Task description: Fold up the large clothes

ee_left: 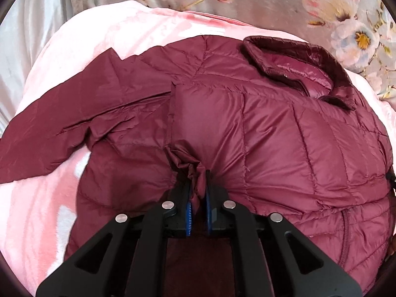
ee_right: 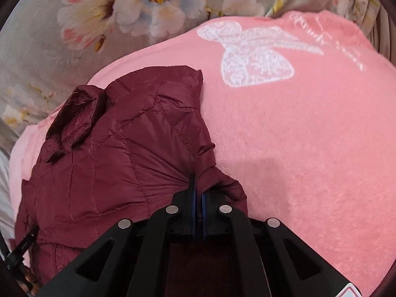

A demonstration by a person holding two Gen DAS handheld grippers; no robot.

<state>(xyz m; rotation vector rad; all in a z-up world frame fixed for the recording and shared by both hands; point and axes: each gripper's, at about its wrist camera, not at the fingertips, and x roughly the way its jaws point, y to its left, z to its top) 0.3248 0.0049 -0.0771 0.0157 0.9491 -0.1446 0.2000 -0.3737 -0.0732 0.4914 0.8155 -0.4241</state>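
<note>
A maroon quilted puffer jacket lies front up on a pink blanket, collar toward the far right. One sleeve stretches out to the left. My left gripper is shut on a bunched fold of the jacket near its middle. In the right wrist view the same jacket fills the left half, its right sleeve folded in over the body. My right gripper is shut on a pinch of jacket fabric at that folded edge.
The pink blanket carries a white lace bow print and spreads far to the right. A grey floral sheet lies behind it. The other gripper and a hand show at the lower left of the right wrist view.
</note>
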